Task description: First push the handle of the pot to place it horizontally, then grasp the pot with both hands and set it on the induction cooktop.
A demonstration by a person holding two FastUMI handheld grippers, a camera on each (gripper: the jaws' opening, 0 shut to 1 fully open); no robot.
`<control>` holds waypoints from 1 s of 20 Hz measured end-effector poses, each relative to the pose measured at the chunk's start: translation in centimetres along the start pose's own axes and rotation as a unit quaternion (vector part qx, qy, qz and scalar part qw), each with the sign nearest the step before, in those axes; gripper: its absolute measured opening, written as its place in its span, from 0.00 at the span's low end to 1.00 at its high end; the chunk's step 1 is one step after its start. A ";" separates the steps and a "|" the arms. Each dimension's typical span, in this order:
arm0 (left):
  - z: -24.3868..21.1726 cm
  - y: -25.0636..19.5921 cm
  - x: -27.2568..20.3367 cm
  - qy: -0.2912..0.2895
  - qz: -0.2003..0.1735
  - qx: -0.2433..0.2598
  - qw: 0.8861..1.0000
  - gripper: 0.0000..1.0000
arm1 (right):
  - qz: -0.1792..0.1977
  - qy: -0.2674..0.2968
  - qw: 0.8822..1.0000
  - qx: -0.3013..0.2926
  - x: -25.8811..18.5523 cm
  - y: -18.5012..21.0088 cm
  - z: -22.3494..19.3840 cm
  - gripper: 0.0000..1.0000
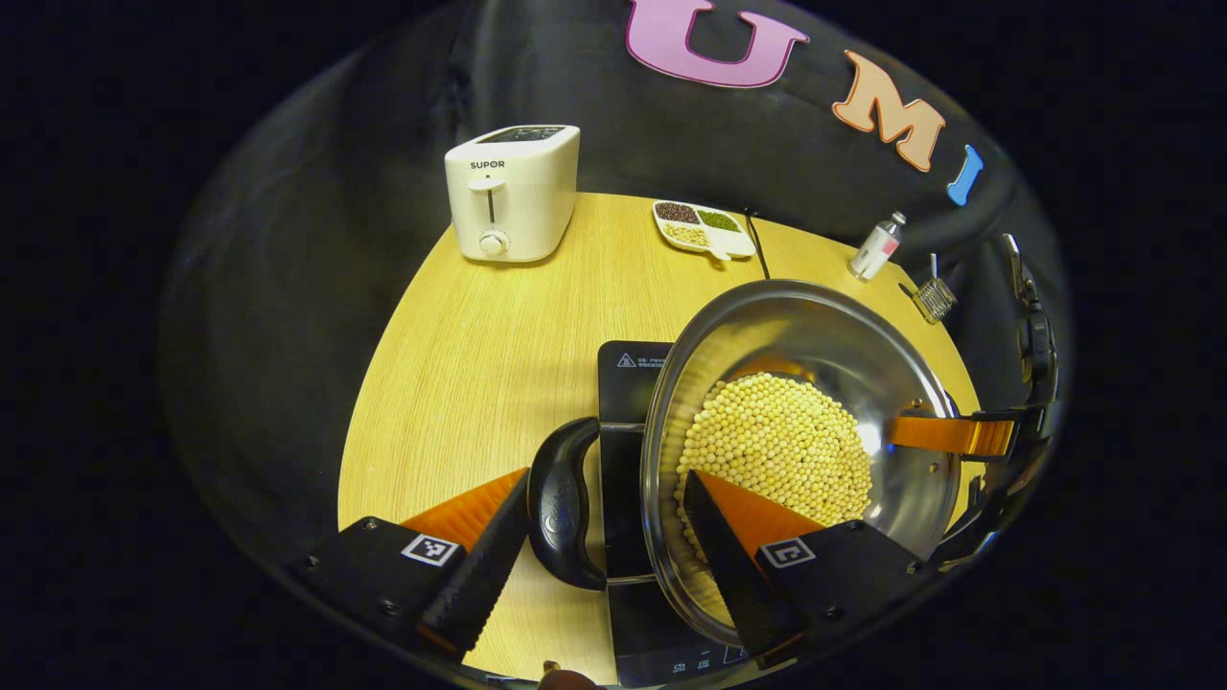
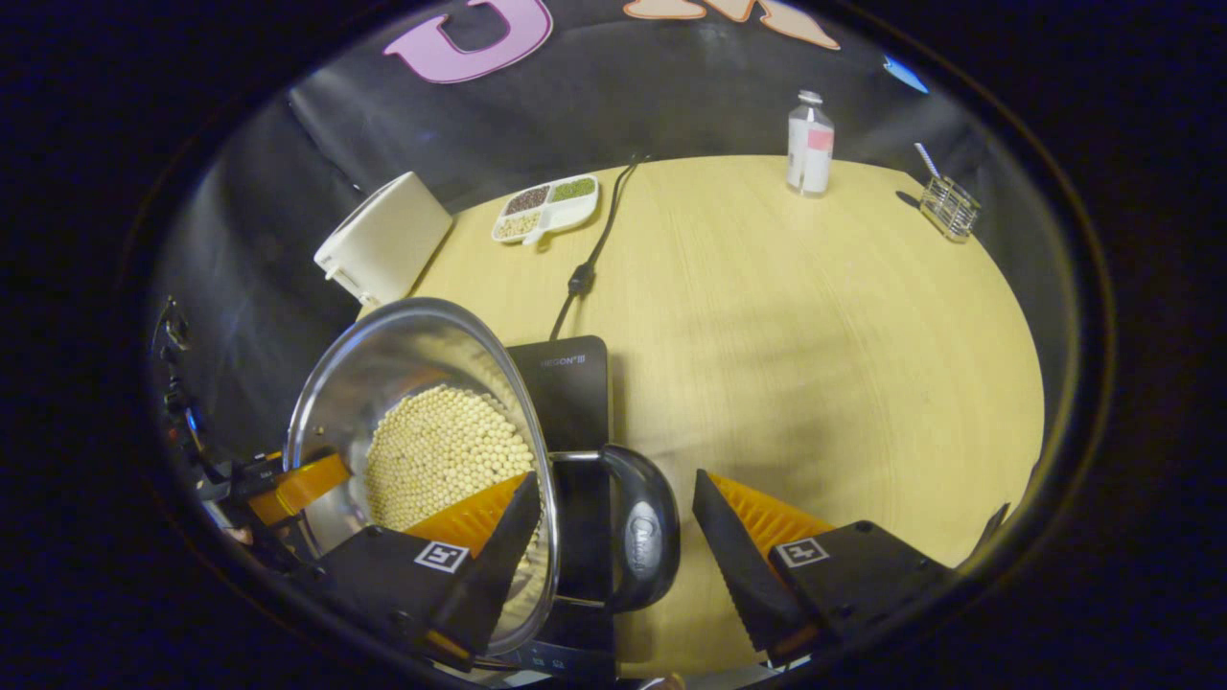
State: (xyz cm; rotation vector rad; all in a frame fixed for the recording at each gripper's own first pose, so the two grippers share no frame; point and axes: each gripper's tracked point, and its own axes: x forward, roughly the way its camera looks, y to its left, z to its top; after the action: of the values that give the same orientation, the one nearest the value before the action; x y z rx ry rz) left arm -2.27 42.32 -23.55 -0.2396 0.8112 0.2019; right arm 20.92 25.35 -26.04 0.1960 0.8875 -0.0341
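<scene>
Left gripper view shows the pot [image 1: 805, 422], a shiny steel one, at the lower right of the centre, filled with small pale beans [image 1: 776, 450]. Its rim looks like a wide oval, tilted toward the camera. One dark loop handle [image 1: 561, 503] stands out on the left side of the pot, at the bottom centre of the frame, with its long side running up and down. The left gripper [image 1: 604, 546] is wide open around this side: one finger lies left of the handle, the other finger is over the beans inside the rim, and they do not press on anything. Under the pot is the black cooktop [image 1: 628, 374]. At the right edge of the frame the other gripper reaches to the far rim. The wooden table [image 1: 460, 364] is free on the left, up to the white toaster [image 1: 513, 192] at the upper left. A divided dish [image 1: 703, 228], a small bottle [image 1: 877, 247] and a wire holder [image 1: 934, 297] stand along the far edge.

Right gripper view shows the pot [image 2: 412, 383] at the lower left, with the beans [image 2: 441, 450] inside. Its second handle [image 2: 642, 537] points to the right, at the bottom centre. The right gripper [image 2: 613, 537] is also wide open, one finger over the beans, the other right of the handle, not touching. The cooktop [image 2: 566, 383] lies beneath, and its cable [image 2: 585, 259] runs to the far edge. The table [image 2: 815, 335] has much free room on the right.
</scene>
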 end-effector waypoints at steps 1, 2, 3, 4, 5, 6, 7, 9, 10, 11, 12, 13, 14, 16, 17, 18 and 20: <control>0.2 -0.1 0.0 -0.003 -0.001 0.001 1.000 0.99 | 0.001 -0.001 1.000 -0.001 -0.1 0.0 0.1 1.00; 0.3 -0.1 -0.1 -0.006 0.001 -0.001 1.000 0.99 | 0.001 -0.003 1.000 -0.003 -0.2 0.0 0.2 1.00; 0.3 -0.1 -0.2 -0.005 0.001 -0.001 1.000 0.99 | 0.001 -0.004 1.000 -0.003 -0.3 -0.1 0.2 1.00; 0.3 -0.1 -0.2 -0.005 0.001 -0.001 1.000 1.00 | 0.002 -0.006 1.000 -0.003 -0.5 -0.1 0.4 1.00; 0.4 -0.1 -0.3 -0.006 0.004 0.000 1.000 1.00 | 0.004 -0.009 1.000 -0.004 -0.6 0.0 0.5 1.00; 0.4 -0.1 -0.5 -0.007 0.007 0.001 1.000 0.99 | 0.006 -0.012 1.000 -0.003 -0.8 0.1 0.7 1.00; 0.8 -0.1 -0.8 -0.015 0.010 0.003 1.000 0.99 | 0.007 -0.019 1.000 -0.004 -1.0 0.1 1.1 1.00; 1.7 -0.3 -1.6 -0.029 0.016 0.012 0.999 0.99 | 0.010 -0.033 0.999 -0.010 -1.7 0.0 1.8 1.00; 2.1 -0.2 -2.1 -0.038 0.023 0.019 0.999 0.98 | 0.013 -0.040 0.999 -0.011 -2.2 0.0 2.2 1.00; 2.8 -0.1 -2.7 -0.048 0.032 0.024 0.998 0.98 | 0.018 -0.048 0.999 -0.013 -2.8 0.0 2.6 1.00; 3.4 -0.2 -3.4 -0.059 0.039 0.028 0.997 0.98 | 0.024 -0.059 0.998 -0.014 -3.5 0.0 3.2 1.00; 4.2 -0.4 -4.2 -0.076 0.045 0.031 0.996 0.98 | 0.032 -0.072 0.997 -0.015 -4.3 0.2 3.9 1.00; 4.9 -0.7 -5.0 -0.091 0.052 0.032 0.994 0.98 | 0.041 -0.086 0.995 -0.016 -5.2 0.4 4.6 1.00; 6.0 -1.5 -6.7 -0.118 0.061 0.034 0.991 0.98 | 0.060 -0.114 0.991 -0.021 -7.3 0.6 5.8 1.00; 6.8 -2.2 -7.6 -0.135 0.063 0.035 0.988 0.98 | 0.066 -0.129 0.989 -0.025 -8.5 0.5 6.4 1.00; 7.4 -3.3 -8.7 -0.151 0.062 0.034 0.986 0.98 | 0.066 -0.145 0.987 -0.031 -9.7 0.0 7.1 1.00; 8.8 -6.1 -10.7 -0.183 0.050 0.034 0.981 0.97 | 0.064 -0.179 0.981 -0.048 -12.2 -1.2 8.5 1.00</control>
State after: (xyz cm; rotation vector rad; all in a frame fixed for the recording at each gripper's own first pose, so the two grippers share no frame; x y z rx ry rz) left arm -1.72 38.08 -8.99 -0.0922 0.4644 0.3011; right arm 19.53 21.94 -11.57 0.1500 0.5155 0.0908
